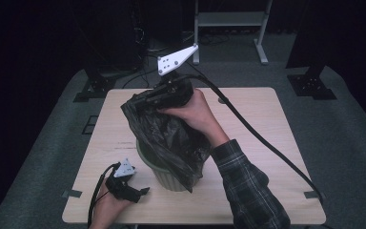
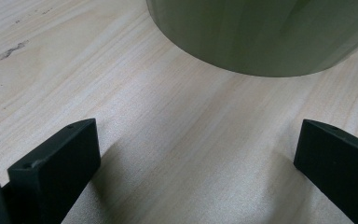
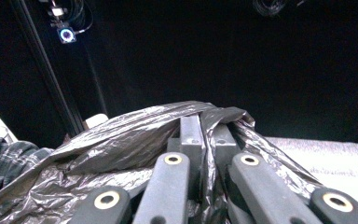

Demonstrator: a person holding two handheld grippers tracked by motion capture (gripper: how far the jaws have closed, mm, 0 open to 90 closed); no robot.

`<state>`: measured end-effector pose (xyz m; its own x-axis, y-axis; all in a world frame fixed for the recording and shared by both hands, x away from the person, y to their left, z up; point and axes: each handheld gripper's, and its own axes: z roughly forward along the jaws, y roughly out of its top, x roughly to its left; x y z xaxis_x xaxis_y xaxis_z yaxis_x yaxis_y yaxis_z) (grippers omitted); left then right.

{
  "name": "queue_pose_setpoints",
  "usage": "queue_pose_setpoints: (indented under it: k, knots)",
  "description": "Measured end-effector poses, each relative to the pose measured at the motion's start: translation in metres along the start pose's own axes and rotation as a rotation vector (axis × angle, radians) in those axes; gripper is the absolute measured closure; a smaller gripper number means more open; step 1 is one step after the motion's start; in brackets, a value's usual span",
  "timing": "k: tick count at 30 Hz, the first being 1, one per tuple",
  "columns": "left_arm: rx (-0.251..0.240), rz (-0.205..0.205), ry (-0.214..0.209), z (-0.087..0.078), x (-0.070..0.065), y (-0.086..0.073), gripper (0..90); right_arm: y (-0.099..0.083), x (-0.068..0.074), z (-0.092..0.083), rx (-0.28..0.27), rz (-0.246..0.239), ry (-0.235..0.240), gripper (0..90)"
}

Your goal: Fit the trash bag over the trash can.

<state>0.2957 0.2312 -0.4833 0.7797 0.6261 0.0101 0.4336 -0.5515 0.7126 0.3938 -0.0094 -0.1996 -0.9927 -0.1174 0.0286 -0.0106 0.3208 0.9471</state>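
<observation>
Square pale wooden table [image 1: 267, 124] on grey carpet, bearing everything else, grain and a dark scuff visible in the left gripper view

Round olive-green plastic waste bin [image 1: 164, 177] upright on the table, toward the near edge and a little left of the table's middle; same bin [image 2: 265, 32] seen as a curved green wall in the left gripper view, just ahead of the open jaws

Crinkled black plastic bin bag [image 1: 171, 136] rising out of the bin, lower part draped inside and over the bin's right rim, upper edge pulled up and away to the far side of the bin; same bag [image 3: 121, 135] bunched around the jaws in the right gripper view

Right hand [image 1: 198, 112] in a plaid sleeve above and beyond the bin, carrying the right gripper [image 1: 145, 98] with its grey three-cornered plate and thick black cable trailing off over the table's right side; right gripper [image 3: 205, 135] with jaws pressed nearly together, clamped on a fold of the bag's top edge

Left gripper [image 1: 140, 191] low on the table, just left of the bin's base and near the front edge, held by the left hand [image 1: 107, 207]; left gripper [image 2: 198, 140] spread wide, nothing between the jaws but bare wood, not touching the bin
</observation>
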Motion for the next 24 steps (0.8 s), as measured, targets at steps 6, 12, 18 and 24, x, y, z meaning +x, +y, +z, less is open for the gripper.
queue_pose_setpoints:
  k: [6, 12, 18, 24]
  knots:
    - [0.0, 0.004, 0.001, 0.0, 0.0, 0.0, 0.0, -0.008, -0.004, 0.008, 0.013, 0.016, 0.008, 86.6]
    - [0.002, 0.006, -0.001, 0.0, 0.0, 0.0, 0.0, -0.02, -0.008, 0.009, 0.038, 0.037, -0.003, 85.6]
    - [0.004, 0.008, -0.002, 0.0, 0.0, 0.0, 0.0, -0.04, -0.008, 0.002, 0.071, 0.052, -0.033, 84.2]
    - [0.003, 0.006, -0.002, 0.0, 0.0, 0.0, 0.0, -0.056, -0.004, -0.002, 0.135, 0.066, -0.051, 82.7]
